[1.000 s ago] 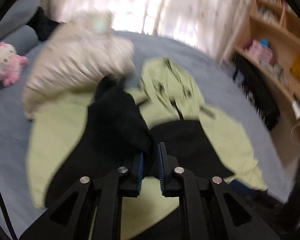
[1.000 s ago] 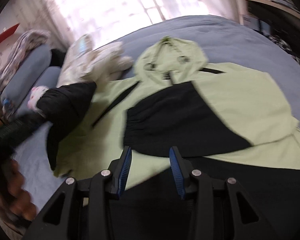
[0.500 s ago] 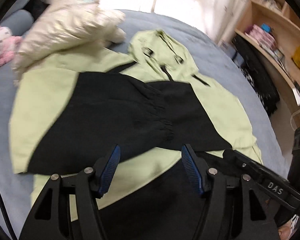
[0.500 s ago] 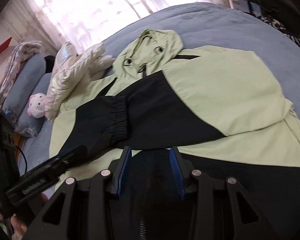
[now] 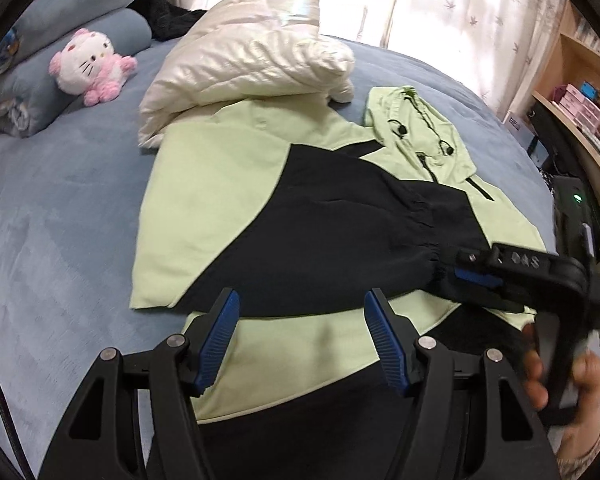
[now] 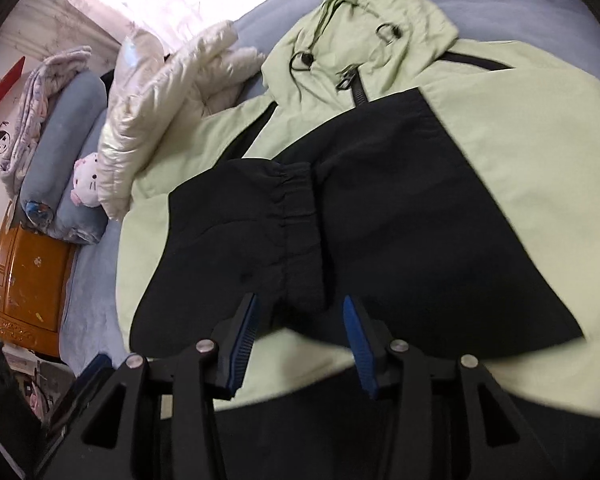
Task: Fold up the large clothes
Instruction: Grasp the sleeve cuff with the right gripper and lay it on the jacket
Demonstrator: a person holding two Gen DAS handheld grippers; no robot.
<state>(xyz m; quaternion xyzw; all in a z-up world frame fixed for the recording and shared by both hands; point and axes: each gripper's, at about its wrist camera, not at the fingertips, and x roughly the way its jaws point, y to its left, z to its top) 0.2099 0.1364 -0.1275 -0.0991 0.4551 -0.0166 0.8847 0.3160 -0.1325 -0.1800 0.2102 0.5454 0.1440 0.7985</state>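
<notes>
A light green and black hooded jacket (image 5: 204, 200) lies face up on the blue bed (image 5: 52, 220), hood (image 6: 364, 28) at the far end. Both black sleeves are folded across its chest, and the gathered cuff (image 6: 296, 216) of one lies over the other. My left gripper (image 5: 302, 296) hangs open above the sleeve's lower edge with nothing between its pads. My right gripper (image 6: 300, 320) hovers low over the cuff's near end; its jaws are opening and the pads do not press on the cloth. In the left wrist view the right gripper (image 5: 466, 270) reaches in from the right, held by a hand (image 5: 580, 380).
A white puffy jacket (image 5: 240, 64) lies bunched at the green jacket's far left shoulder. A pink and white plush toy (image 5: 88, 64) leans on rolled blue bedding (image 5: 92, 28) at the bed's head. Wooden shelves (image 5: 580, 92) stand on the right, an orange cabinet (image 6: 24, 292) beside the bed.
My left gripper carried the black sleeve across the chest, let it go and opened. Both grippers moved nearer to the jacket; the right one sank over the cuff.
</notes>
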